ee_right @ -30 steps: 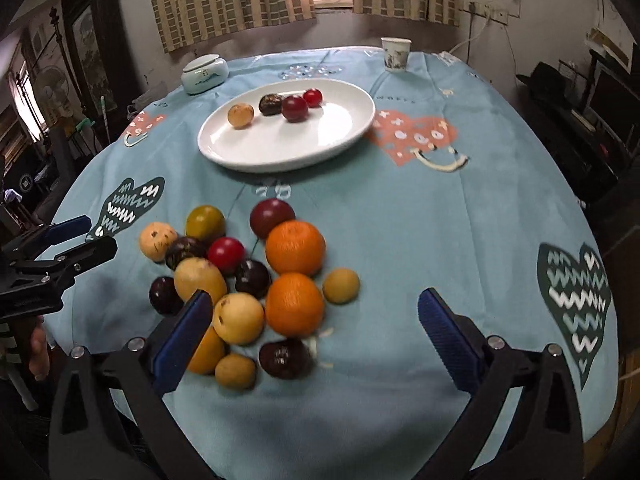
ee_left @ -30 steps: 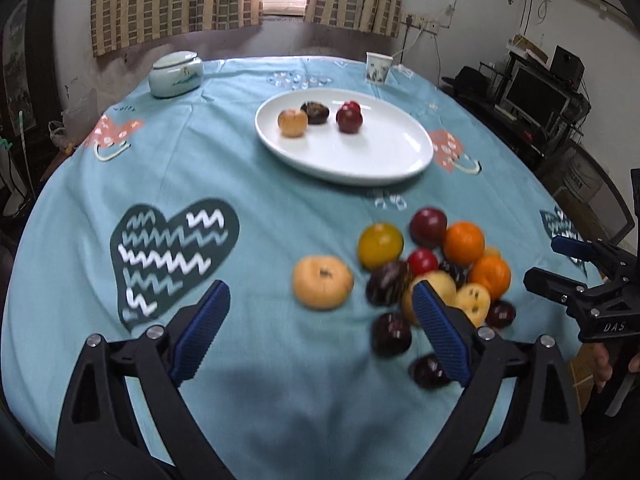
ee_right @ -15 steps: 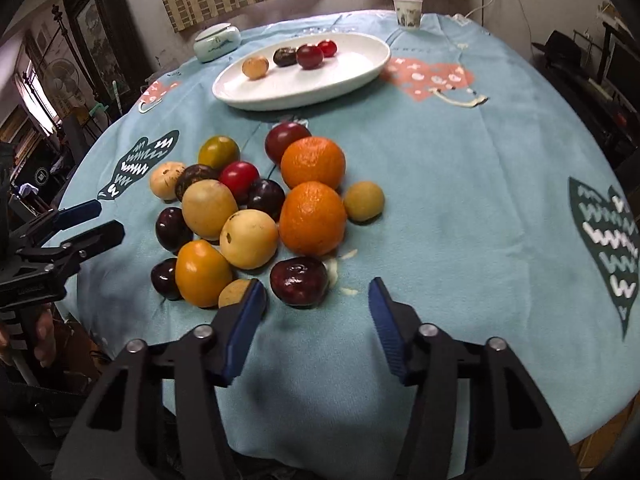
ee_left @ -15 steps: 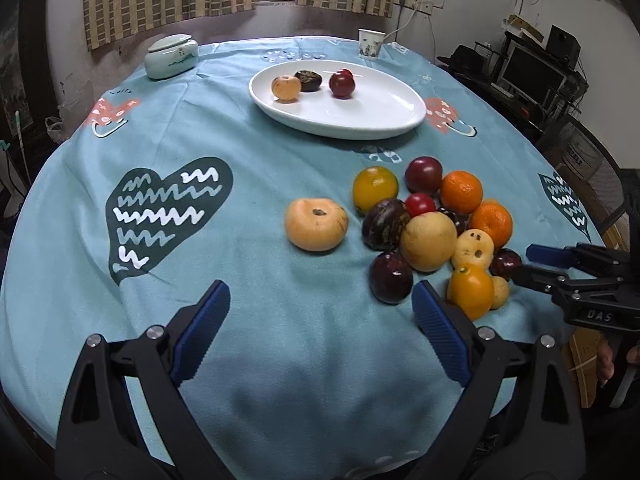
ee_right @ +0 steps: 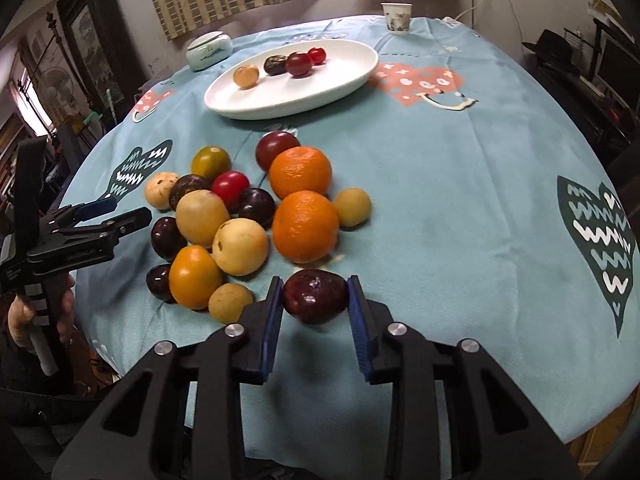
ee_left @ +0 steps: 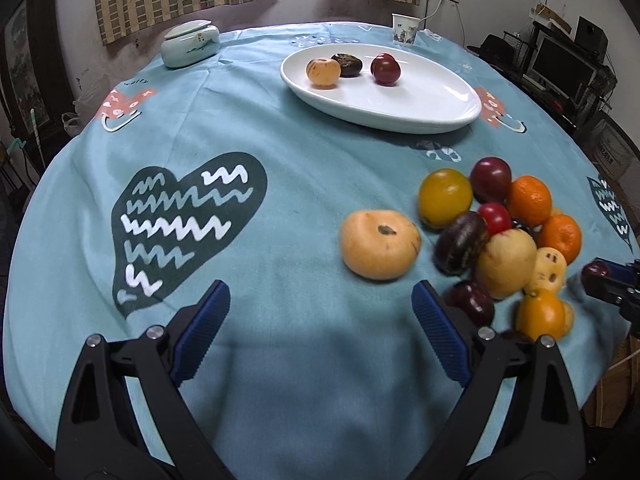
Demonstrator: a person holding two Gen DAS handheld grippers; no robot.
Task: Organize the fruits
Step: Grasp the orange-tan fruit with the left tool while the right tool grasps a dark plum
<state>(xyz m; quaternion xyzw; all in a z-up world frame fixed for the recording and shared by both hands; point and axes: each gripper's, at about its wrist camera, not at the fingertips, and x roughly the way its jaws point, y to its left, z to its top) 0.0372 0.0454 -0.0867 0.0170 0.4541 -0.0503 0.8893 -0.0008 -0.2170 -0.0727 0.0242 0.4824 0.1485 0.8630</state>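
A heap of fruits (ee_right: 240, 220) lies on the blue tablecloth: oranges (ee_right: 300, 172), yellow and tan fruits, dark plums. At its near edge sits a dark red plum (ee_right: 314, 298) between the closing jaws of my right gripper (ee_right: 314, 284), both blue pads touching its sides. My left gripper (ee_left: 320, 292) hangs open over bare cloth, just short of a tan fruit (ee_left: 378, 244) at the heap's left edge. The white oval plate (ee_left: 420, 100) farther back holds several small fruits.
A lidded ceramic jar (ee_left: 190, 42) and a paper cup (ee_left: 405, 29) stand at the table's far side. The round table's edge runs close below both grippers. A monitor and shelves (ee_left: 560, 64) stand to the right. A hand (ee_right: 24, 312) holds the left gripper's handle.
My right gripper's jaws have come together from wide open onto the dark red plum. My left gripper has sunk and moved closer to the tan fruit, still open.
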